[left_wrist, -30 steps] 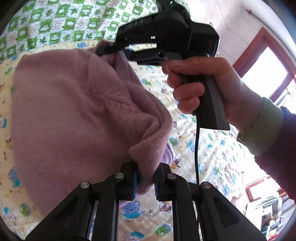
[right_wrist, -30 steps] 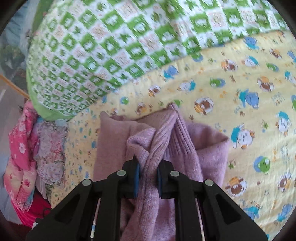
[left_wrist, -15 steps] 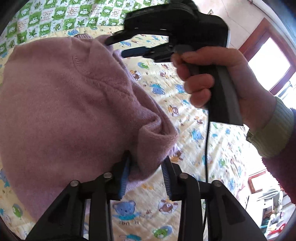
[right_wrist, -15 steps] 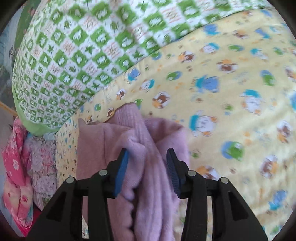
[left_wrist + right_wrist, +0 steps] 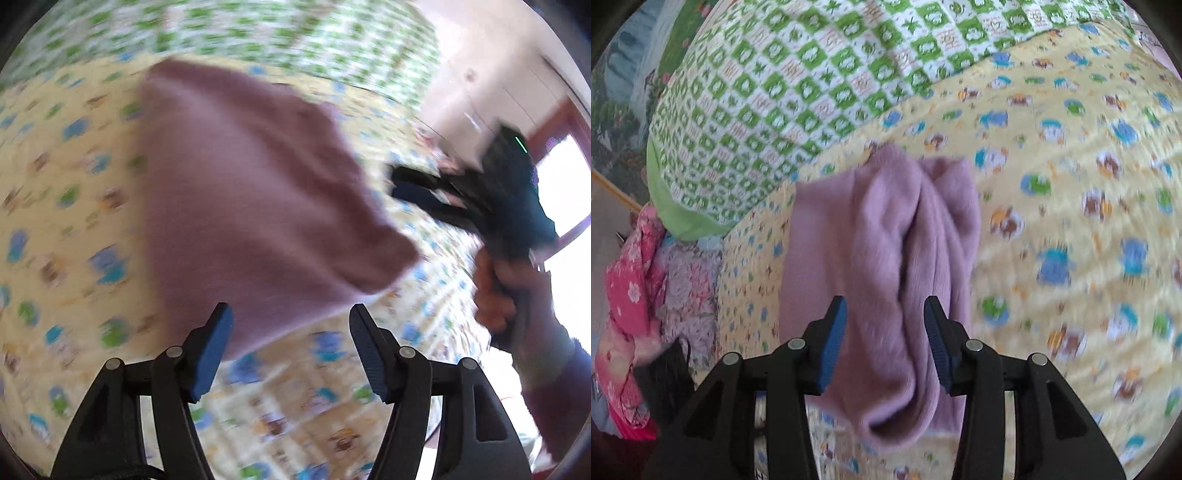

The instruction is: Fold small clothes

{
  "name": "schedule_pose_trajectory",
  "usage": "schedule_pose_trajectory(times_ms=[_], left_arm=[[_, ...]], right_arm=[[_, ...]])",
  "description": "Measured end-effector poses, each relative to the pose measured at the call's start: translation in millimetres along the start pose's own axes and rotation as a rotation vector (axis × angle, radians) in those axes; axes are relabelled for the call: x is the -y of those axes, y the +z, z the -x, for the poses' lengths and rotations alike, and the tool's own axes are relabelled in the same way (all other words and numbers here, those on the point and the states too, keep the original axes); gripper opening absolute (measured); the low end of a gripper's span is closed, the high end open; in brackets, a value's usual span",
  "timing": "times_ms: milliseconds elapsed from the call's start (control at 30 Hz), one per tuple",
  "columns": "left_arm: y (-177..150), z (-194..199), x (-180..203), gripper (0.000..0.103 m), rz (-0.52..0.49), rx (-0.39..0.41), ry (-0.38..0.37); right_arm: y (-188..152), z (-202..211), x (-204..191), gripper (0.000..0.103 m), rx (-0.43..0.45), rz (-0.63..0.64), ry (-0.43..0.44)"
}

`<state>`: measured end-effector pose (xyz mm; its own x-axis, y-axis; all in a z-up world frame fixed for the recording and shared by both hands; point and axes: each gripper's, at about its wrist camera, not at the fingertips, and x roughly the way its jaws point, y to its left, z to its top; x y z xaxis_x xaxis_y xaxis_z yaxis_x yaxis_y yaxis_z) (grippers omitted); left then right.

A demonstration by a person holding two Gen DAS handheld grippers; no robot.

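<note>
Both grippers have let go since 1 s ago: each was clamped on the sweater then, jaws now spread wide w/ nothing between the pads.

Left wrist view, heavy motion blur. Left gripper (image 5: pixel 290 343) hangs above the bed, jaws open. Sweater (image 5: pixel 251 199), mauve knit, lies folded on the yellow sheet (image 5: pixel 66 229), ahead of the jaws and a bit left; its near edge sits just ahead of the left pad, no contact visible. Beyond the sweater, green checked quilt (image 5: pixel 236 33). Right of the jaws, well apart from the sweater: right gripper (image 5: pixel 417 188), seen from the side, jaws parted, held in the right hand (image 5: pixel 495 291). Window (image 5: pixel 565 184) at far right.

Right wrist view, sharper. Far left of the jaws, a pink clothes pile (image 5: pixel 639 295) off the bed's side. Quilt (image 5: pixel 798 85) up and left. Right gripper (image 5: pixel 885 339) jaws open; sweater (image 5: pixel 886 258) straight ahead, bunched into lengthwise ridges, its near rolled end below the pads and between them in view; touching or not, can't tell. Sheet (image 5: pixel 1071 206) w/ cartoon animal print fills everything right of the jaws.
</note>
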<state>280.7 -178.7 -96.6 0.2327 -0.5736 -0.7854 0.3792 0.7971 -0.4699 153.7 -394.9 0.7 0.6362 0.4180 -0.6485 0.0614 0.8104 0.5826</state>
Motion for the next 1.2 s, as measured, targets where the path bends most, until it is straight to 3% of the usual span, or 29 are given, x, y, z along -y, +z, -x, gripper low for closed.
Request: schedule_pose_trajectory(times_ms=[233, 267, 333, 433, 600, 700, 833, 967, 1200], left_arm=[[2, 1, -61, 0.066, 0.233, 0.001, -0.052], [1, 0, -63, 0.066, 0.243, -0.006, -0.059], [7, -11, -67, 0.066, 0.255, -0.029, -0.054], [4, -12, -57, 0.066, 0.248, -0.043, -0.043], [1, -39, -58, 0.065, 0.229, -0.115, 0.001], [-1, -46, -53, 0.065, 0.21, -0.127, 0.001], [-5, -34, -53, 0.065, 0.202, -0.121, -0.002], [-5, -13, -56, 0.066, 0.207, -0.07, -0.014], [23, -6, -59, 0.066, 0.236, -0.02, -0.015]], right_arm=[[-33, -14, -14, 0.045, -0.067, 0.073, -0.061], [-35, -16, -16, 0.036, -0.078, 0.091, -0.08], [-37, -15, -18, 0.007, -0.094, 0.101, -0.09], [-34, 10, -10, 0.007, -0.01, 0.04, -0.024], [-53, -8, 27, 0.007, -0.085, -0.015, -0.094], [-59, -13, 42, 0.007, -0.09, -0.077, -0.062], [-43, 5, 33, 0.023, -0.031, -0.057, -0.081], [-14, 16, 23, 0.058, 0.063, -0.03, -0.112], [49, -11, 15, 0.06, 0.112, -0.026, -0.113]])
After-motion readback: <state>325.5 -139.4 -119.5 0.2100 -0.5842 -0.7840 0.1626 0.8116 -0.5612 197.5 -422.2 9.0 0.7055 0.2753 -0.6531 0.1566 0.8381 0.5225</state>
